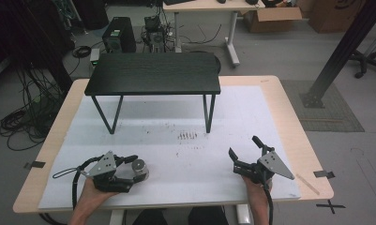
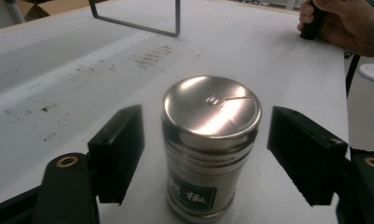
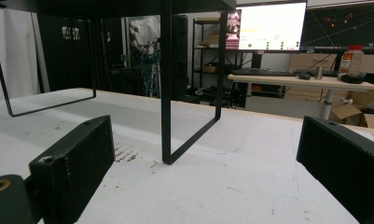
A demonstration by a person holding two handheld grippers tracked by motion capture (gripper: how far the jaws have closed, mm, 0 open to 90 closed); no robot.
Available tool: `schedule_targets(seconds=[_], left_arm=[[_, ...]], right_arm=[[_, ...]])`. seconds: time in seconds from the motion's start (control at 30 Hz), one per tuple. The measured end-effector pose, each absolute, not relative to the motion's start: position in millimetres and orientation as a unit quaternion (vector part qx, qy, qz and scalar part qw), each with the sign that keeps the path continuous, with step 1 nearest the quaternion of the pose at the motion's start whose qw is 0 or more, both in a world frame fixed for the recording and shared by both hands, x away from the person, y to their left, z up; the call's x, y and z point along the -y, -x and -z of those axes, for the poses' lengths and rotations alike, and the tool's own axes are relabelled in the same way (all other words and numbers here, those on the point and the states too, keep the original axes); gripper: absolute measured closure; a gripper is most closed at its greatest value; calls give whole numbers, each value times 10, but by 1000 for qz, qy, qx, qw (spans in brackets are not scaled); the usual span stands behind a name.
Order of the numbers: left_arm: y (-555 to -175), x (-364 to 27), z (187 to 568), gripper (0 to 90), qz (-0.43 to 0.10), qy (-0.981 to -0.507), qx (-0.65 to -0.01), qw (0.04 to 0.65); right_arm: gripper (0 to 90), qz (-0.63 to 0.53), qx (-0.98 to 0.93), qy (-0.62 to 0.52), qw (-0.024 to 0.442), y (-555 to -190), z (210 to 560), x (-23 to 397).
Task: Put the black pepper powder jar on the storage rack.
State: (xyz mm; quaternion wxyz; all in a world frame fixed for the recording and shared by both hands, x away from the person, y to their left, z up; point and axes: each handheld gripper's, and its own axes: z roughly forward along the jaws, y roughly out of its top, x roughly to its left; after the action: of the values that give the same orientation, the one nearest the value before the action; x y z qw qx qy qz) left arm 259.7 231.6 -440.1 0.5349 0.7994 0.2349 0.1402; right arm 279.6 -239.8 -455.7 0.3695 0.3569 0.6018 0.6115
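A small steel shaker can (image 2: 211,140) with a dark label stands upright on the white mat (image 1: 190,159). In the high view the can (image 1: 139,168) is near the table's front left. My left gripper (image 2: 208,122) is open around it, one jaw on each side with a gap to the can on both. From above, the left gripper (image 1: 132,171) lies low and points right. My right gripper (image 1: 244,148) is at the front right, open, with nothing between its jaws. In its own view the right gripper (image 3: 208,161) faces the black shelf's leg (image 3: 167,93).
A black low shelf (image 1: 153,72) on thin metal legs stands at the back middle of the mat. Dark scuff marks (image 1: 187,136) lie in front of it. The person's other hand (image 2: 341,23) is at the far right. Beyond the table are cables, a computer tower (image 1: 118,33) and cardboard boxes (image 1: 270,18).
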Motion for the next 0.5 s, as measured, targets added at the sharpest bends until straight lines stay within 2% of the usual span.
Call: schedule_targets(seconds=[0.23, 0.5], left_arm=[[-2586, -2317, 4416, 403, -146, -798, -232, 537], [-2560, -2330, 4445, 463, -148, -796, -232, 539]], right_arm=[[40, -611, -602, -357, 369, -2795, 4557, 2397], [41, -611, -602, -357, 369, -2796, 4556, 2397]])
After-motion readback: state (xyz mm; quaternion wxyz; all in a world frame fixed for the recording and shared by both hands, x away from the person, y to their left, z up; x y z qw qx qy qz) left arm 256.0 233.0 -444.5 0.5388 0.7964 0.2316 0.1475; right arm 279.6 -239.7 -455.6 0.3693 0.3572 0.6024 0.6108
